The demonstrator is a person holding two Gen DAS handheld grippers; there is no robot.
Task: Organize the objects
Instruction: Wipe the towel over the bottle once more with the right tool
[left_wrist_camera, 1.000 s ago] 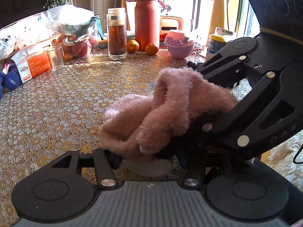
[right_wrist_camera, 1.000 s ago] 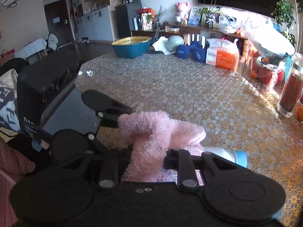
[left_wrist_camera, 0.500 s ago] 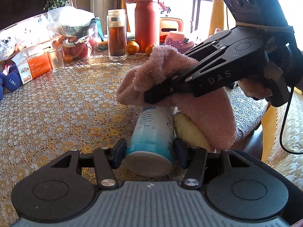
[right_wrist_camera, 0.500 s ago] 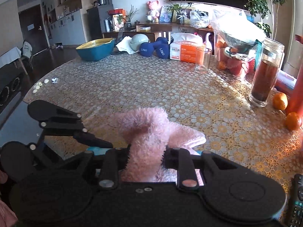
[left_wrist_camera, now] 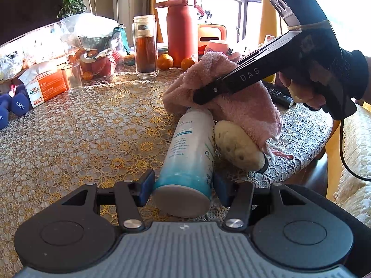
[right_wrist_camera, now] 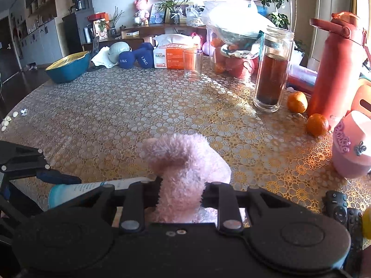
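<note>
My left gripper [left_wrist_camera: 183,185] is shut on the base of a white and teal bottle [left_wrist_camera: 190,153] that lies on the patterned table [left_wrist_camera: 92,139]. A potato [left_wrist_camera: 238,148] lies against the bottle's right side. My right gripper [right_wrist_camera: 180,194] is shut on a pink fluffy towel [right_wrist_camera: 183,171] and holds it up over the bottle's far end and the potato. The towel [left_wrist_camera: 234,97] and the right gripper [left_wrist_camera: 208,92] also show in the left wrist view. The bottle [right_wrist_camera: 92,188] shows low left in the right wrist view.
At the table's back stand a tea jar [right_wrist_camera: 271,69], a red flask [right_wrist_camera: 336,69], two oranges [right_wrist_camera: 298,102], a glass [right_wrist_camera: 192,63], a tissue pack [right_wrist_camera: 171,56], blue dumbbells [right_wrist_camera: 134,58] and a blue basket [right_wrist_camera: 68,66]. A pink cup [right_wrist_camera: 350,146] and remote [right_wrist_camera: 338,208] sit right.
My right gripper has lifted the pink towel up and away to the right, uncovering the bottle and the potato. My left gripper has stayed shut on the bottle.
</note>
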